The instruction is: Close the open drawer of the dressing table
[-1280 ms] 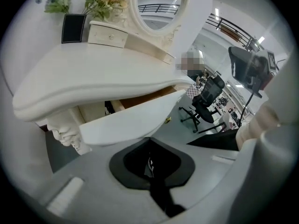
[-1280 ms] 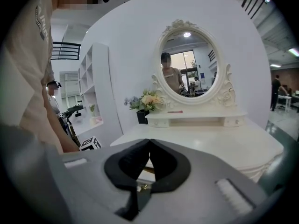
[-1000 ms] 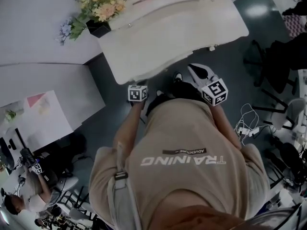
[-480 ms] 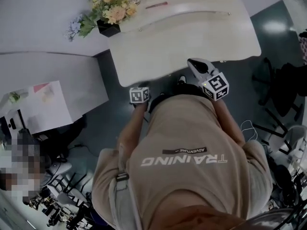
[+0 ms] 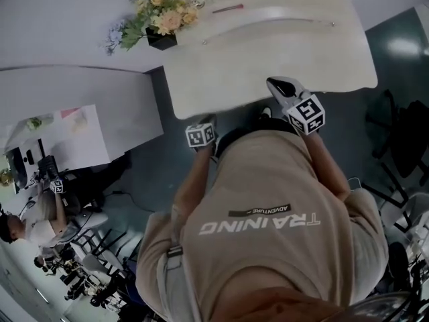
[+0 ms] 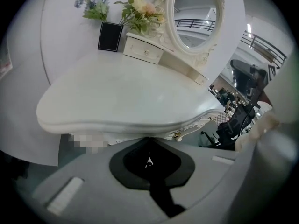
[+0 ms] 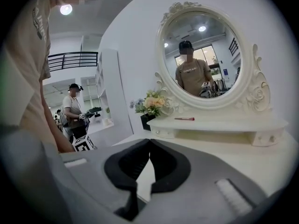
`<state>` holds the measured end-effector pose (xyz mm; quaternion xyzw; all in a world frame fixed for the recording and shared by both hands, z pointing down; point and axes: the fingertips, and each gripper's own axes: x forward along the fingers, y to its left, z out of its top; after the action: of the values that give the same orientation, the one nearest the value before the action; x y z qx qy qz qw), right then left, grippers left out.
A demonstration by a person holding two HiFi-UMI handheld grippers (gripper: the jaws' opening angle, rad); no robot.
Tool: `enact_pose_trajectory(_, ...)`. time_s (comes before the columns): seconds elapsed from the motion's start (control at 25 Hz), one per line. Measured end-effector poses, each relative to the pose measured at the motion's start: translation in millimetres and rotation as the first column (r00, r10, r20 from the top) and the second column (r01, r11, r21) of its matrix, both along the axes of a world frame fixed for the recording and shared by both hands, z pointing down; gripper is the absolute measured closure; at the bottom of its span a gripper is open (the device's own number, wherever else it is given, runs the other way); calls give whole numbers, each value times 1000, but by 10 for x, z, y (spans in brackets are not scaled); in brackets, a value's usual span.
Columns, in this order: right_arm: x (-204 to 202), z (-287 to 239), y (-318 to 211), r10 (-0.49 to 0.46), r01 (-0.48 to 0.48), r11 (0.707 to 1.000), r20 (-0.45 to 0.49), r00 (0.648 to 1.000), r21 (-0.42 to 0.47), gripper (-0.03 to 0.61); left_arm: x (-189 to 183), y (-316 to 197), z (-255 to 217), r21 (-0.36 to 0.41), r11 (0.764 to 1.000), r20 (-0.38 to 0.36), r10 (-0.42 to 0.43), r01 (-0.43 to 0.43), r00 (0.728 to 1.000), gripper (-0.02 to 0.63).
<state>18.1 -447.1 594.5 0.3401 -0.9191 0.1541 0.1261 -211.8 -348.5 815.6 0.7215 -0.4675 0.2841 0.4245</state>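
The left gripper [image 6: 149, 140] and right gripper [image 7: 149, 142], fingers pressed together on nothing, are facing the dressing table [image 5: 268, 52]. Its drawer is probably sitting beneath the surface edge, nearer the left.

Tongs [image 7: 149, 141], tips touching, point toward the dressing table [image 7: 219, 124].

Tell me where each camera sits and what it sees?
Head view: on the person's head, looking down at table, shirt, left hand-held gripper, right hand-held gripper.
Left gripper view: low at the table's edge, facing the mirror; shut jaws show.
Right gripper view: above the table, facing the mirror; shut jaws, shirt show.
Shared: flowers in all.
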Motion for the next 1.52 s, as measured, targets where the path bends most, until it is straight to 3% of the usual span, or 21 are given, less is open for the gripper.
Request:
enact_pose_trajectory(0.32, -34, 13, 235, 15, -15, 1000, -1, 1000, -25, 574, -122, 203, -358, 53, 998, 11, 24, -24, 1000, 607)
enact_pose_trajectory(0.52, -139, 0, 549, 29, -30, 999, -24, 999, -37, 574, -188, 135, -854, 190, 979, -3, 71, -69, 998, 607)
enact_pose_trajectory(0.8, -287, -123, 919, 109, -110, 994, -66, 992, -15, 574, -211, 21, -1627, 336, 939, -107, 115, -73, 988, 607)
enact_pose_trajectory(0.88, -309, -196, 1020, 122, -122, 993, -87, 989, 8, 574, -170, -19, -1840, 391, 913, -97, 162, -112, 982, 607)
enact_pose_trajectory(1.04, -324, -315, 1204, 167, -164, 986, -93, 982, 39, 574, -118, -137, -2318, 517, 835, -38, 241, -187, 970, 607)
enact_pose_trajectory(1.2, -327, -403, 1332, 190, -185, 981, -87, 978, 58, 574, -104, -240, -2741, 609, 767, -2, 257, -203, 966, 607)
enact_pose_trajectory(1.36, -308, -506, 1326, 187, -181, 980, -76, 979, 78, 574, -132, -276, -3072, 667, 724, -5, 240, -175, 971, 607)
enact_pose_trajectory(1.52, -230, -663, 1221, 183, -174, 978, -68, 981, 115, 574, -121, -327, -3296, 695, 704, -7, 209, -146, 978, 607)
